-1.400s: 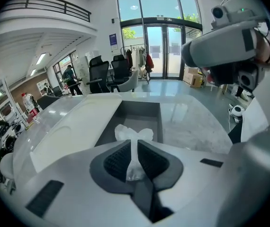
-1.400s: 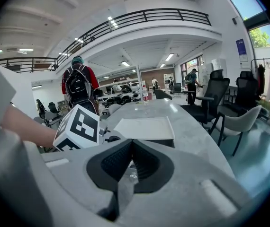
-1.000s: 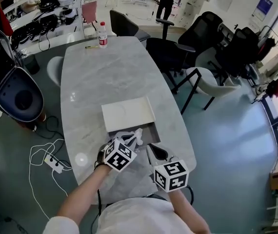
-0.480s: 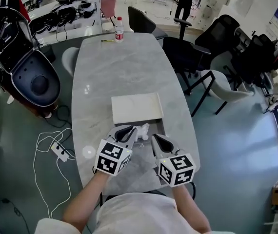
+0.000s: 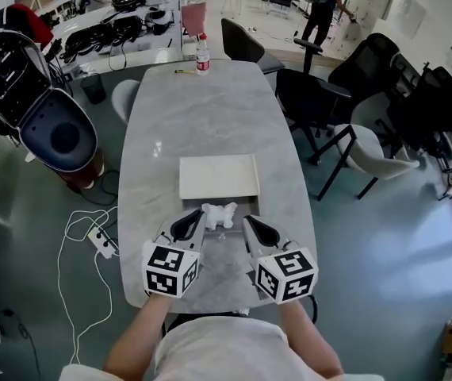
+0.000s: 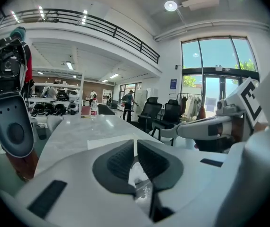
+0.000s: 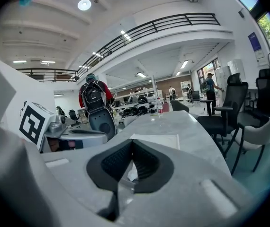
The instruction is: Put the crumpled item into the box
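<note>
Currently: crumpled item, white, at near edge of box, just fwd of & betw. both tips, long axis crosswise, nearer left gripper than right gripper; both jaw pairs closed, nothing clamped.

A water bottle stands at the far end of the marble table.
</note>
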Action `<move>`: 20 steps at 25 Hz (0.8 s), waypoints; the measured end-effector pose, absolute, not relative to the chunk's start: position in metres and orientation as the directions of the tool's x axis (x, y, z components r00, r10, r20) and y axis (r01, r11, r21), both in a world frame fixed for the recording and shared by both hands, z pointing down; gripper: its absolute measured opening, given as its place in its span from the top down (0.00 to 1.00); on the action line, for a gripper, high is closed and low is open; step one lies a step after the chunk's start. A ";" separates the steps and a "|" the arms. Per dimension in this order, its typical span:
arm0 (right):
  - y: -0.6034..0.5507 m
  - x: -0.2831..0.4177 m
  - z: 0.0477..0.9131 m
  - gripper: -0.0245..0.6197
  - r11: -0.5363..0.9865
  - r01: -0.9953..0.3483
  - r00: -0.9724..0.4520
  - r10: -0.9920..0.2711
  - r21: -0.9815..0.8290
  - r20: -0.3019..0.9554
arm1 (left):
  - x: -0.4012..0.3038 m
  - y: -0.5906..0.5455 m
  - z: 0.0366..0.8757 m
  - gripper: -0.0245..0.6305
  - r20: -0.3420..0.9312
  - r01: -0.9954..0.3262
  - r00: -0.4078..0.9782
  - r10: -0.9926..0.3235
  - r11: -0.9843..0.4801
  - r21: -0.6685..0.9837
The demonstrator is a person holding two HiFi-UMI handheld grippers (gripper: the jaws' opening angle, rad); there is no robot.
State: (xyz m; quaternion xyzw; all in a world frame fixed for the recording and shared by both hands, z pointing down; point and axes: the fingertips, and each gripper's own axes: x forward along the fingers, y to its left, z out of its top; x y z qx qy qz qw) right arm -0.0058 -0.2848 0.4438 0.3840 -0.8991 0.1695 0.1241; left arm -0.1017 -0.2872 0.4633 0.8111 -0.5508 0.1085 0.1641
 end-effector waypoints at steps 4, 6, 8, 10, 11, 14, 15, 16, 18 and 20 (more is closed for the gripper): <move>-0.287 0.002 0.438 0.95 0.664 -0.716 -0.693 -0.638 -0.216 0.335 | -0.101 -0.281 0.463 0.93 0.362 -0.945 0.326 -0.873 -0.296 0.137; -0.287 0.003 0.436 0.95 0.674 -0.706 -0.703 -0.633 -0.215 0.325 | -0.102 -0.278 0.464 0.93 0.364 -0.951 0.310 -0.878 -0.278 0.138; -0.288 0.003 0.435 0.95 0.684 -0.699 -0.711 -0.629 -0.211 0.315 | -0.103 -0.276 0.465 0.93 0.364 -0.954 0.298 -0.883 -0.267 0.133; -0.288 0.003 0.434 0.95 0.691 -0.691 -0.718 -0.624 -0.211 0.308 | -0.103 -0.275 0.465 0.93 0.363 -0.958 0.288 -0.886 -0.258 0.128; -0.288 0.003 0.434 0.95 0.694 -0.688 -0.721 -0.622 -0.212 0.306 | -0.103 -0.275 0.464 0.93 0.362 -0.959 0.283 -0.888 -0.254 0.126; -0.290 0.004 0.433 0.95 0.698 -0.683 -0.726 -0.618 -0.213 0.302 | -0.101 -0.277 0.464 0.93 0.364 -0.960 0.280 -0.889 -0.252 0.122; -0.290 0.005 0.433 0.95 0.699 -0.683 -0.726 -0.618 -0.214 0.301 | -0.100 -0.278 0.464 0.93 0.364 -0.960 0.281 -0.888 -0.254 0.121; -0.291 0.006 0.433 0.95 0.698 -0.683 -0.726 -0.619 -0.215 0.300 | -0.099 -0.279 0.465 0.93 0.364 -0.959 0.282 -0.888 -0.255 0.120; -0.291 0.009 0.433 0.95 0.696 -0.685 -0.724 -0.622 -0.213 0.297 | -0.095 -0.280 0.466 0.93 0.363 -0.958 0.286 -0.887 -0.260 0.119; -0.291 0.013 0.433 0.95 0.694 -0.688 -0.722 -0.626 -0.210 0.296 | -0.091 -0.281 0.466 0.93 0.363 -0.957 0.292 -0.885 -0.266 0.119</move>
